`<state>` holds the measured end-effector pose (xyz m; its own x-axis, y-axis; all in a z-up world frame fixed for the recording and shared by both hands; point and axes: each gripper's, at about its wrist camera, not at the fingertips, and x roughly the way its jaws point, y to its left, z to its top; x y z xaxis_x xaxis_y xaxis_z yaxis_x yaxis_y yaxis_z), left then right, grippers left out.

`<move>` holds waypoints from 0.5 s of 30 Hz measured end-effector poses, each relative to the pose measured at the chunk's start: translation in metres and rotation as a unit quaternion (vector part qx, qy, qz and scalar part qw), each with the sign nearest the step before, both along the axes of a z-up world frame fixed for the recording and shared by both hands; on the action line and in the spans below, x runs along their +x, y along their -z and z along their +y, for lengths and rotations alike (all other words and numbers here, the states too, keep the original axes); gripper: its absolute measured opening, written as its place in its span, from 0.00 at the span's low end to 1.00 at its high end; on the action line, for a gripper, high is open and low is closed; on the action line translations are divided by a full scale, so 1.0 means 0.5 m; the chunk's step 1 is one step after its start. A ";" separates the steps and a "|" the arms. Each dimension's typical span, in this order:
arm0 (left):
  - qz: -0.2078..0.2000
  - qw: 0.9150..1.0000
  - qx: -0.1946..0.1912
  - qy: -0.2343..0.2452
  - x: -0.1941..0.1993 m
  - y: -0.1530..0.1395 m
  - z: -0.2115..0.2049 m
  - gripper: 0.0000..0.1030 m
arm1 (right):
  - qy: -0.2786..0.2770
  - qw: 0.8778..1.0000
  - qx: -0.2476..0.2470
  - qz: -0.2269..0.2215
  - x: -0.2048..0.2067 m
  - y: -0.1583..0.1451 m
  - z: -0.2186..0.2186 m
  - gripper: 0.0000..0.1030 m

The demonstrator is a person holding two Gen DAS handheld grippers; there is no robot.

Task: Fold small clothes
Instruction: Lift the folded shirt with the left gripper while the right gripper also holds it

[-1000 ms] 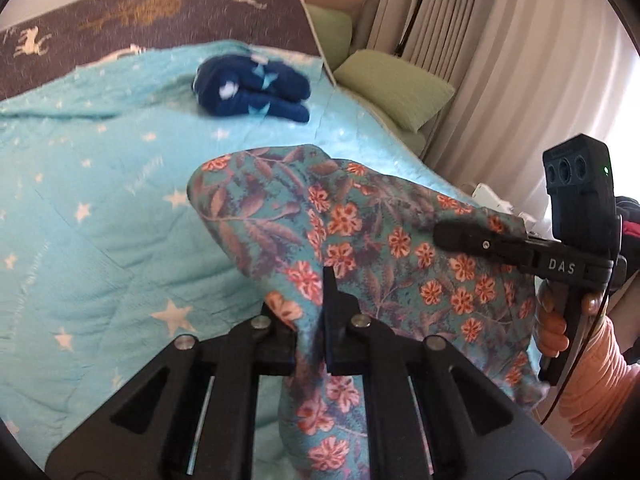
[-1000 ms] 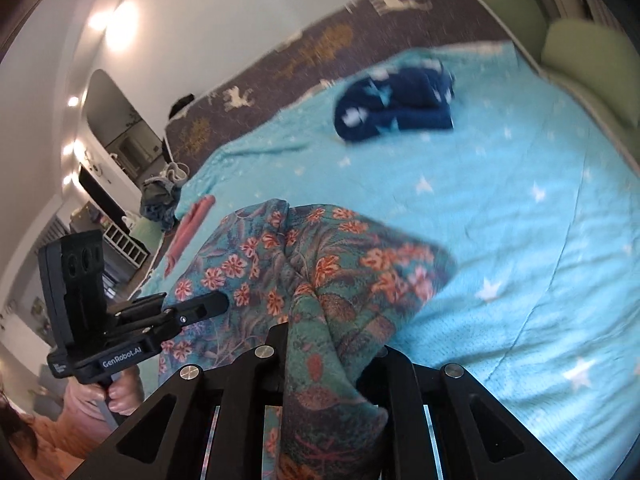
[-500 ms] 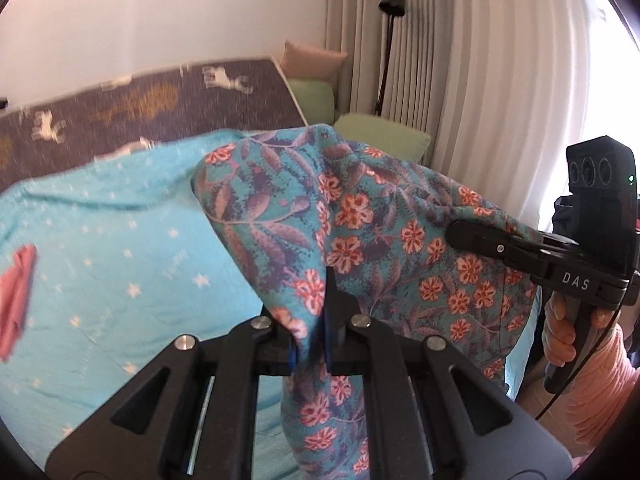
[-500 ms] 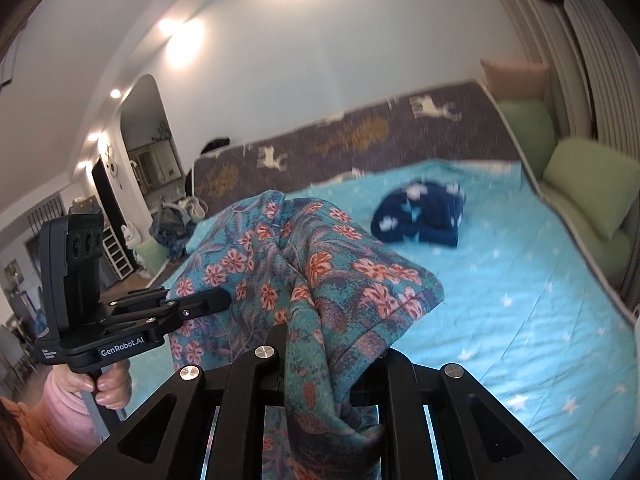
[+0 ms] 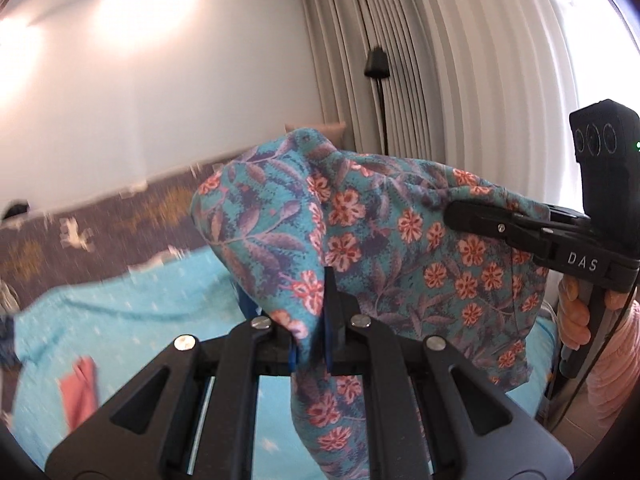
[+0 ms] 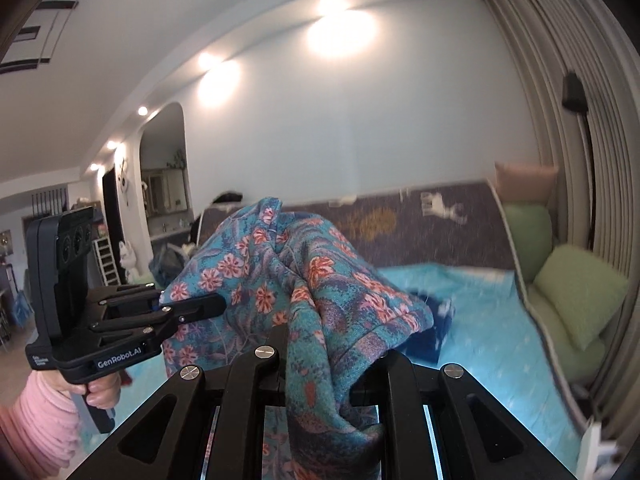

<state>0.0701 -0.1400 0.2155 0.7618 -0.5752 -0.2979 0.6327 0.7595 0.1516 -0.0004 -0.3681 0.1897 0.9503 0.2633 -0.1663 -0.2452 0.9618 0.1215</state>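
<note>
A teal floral garment with orange-pink flowers (image 5: 380, 248) hangs in the air between both grippers, well above the bed. My left gripper (image 5: 316, 320) is shut on one edge of it; the cloth drapes down over its fingers. My right gripper (image 6: 320, 344) is shut on the other edge of the floral garment (image 6: 304, 284), which bunches over its jaws. The right gripper also shows in the left wrist view (image 5: 452, 212), and the left gripper shows in the right wrist view (image 6: 192, 304), each pinching the cloth.
The bed with a turquoise star blanket (image 5: 120, 312) lies below. A folded navy garment (image 6: 432, 332) and a red cloth (image 5: 80, 388) lie on it. Green cushions (image 6: 576, 292) and curtains (image 5: 440, 80) stand to the right. A floor lamp (image 5: 378, 72) stands by the curtains.
Both grippers have lifted the floral garment higher and tilted up, so the views now show more wall and less bed. Both grips on the cloth are unchanged.
</note>
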 end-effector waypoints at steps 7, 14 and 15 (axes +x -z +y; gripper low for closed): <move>-0.050 0.998 -0.035 -0.019 0.064 -0.213 -0.023 0.10 | 0.016 0.998 -0.001 -0.064 0.038 -0.186 -0.006 0.13; -0.083 0.995 -0.011 -0.059 0.177 -0.335 -0.115 0.10 | 0.042 0.996 0.024 -0.073 0.167 -0.304 -0.052 0.13; -0.082 0.995 -0.007 -0.063 0.203 -0.338 -0.129 0.10 | 0.045 0.996 0.031 -0.069 0.192 -0.312 -0.065 0.13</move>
